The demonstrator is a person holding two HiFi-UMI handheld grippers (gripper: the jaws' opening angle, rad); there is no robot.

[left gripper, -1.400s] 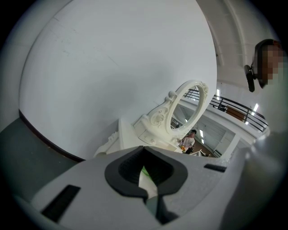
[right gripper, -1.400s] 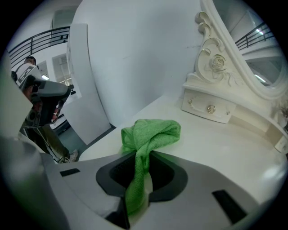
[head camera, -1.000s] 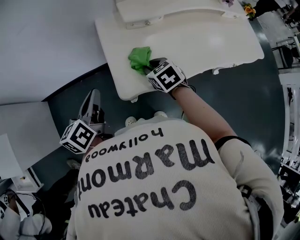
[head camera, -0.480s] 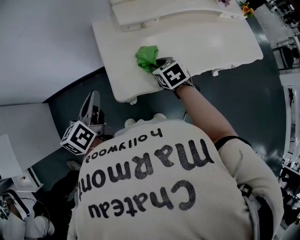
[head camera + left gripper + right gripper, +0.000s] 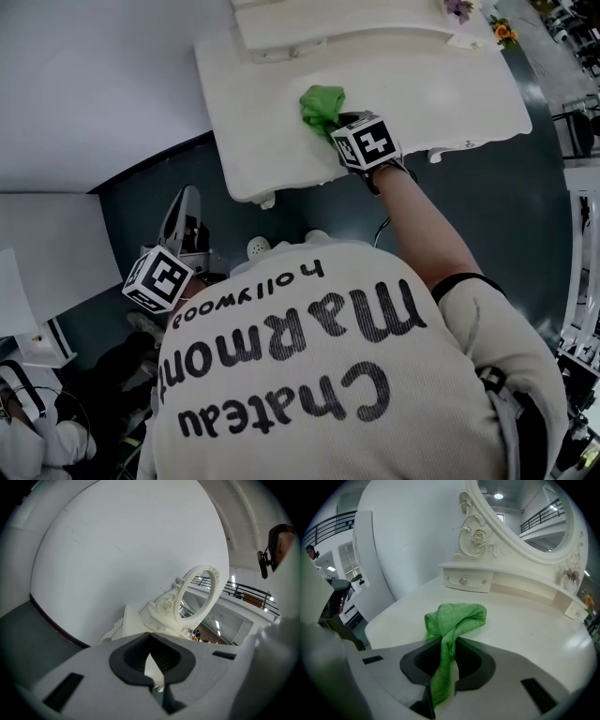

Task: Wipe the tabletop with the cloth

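A crumpled green cloth (image 5: 322,104) (image 5: 454,620) lies bunched on the white dressing-table top (image 5: 441,94) (image 5: 525,630), near its front edge. My right gripper (image 5: 339,129) (image 5: 446,667) is shut on the green cloth's tail and rests low over the tabletop. My left gripper (image 5: 180,225) (image 5: 152,667) hangs off the table at the person's left side, above the dark floor. Its jaws are shut with nothing between them, pointing toward the table and mirror.
An ornate white oval mirror (image 5: 520,513) (image 5: 199,597) with a small drawer shelf (image 5: 466,581) stands at the table's back. Small flowers (image 5: 503,30) sit at the far right end. A white wall (image 5: 94,84) borders the left. Dark floor (image 5: 525,206) surrounds the table.
My right gripper has dragged the green cloth rightward across the tabletop. The left gripper has stayed at the person's side.
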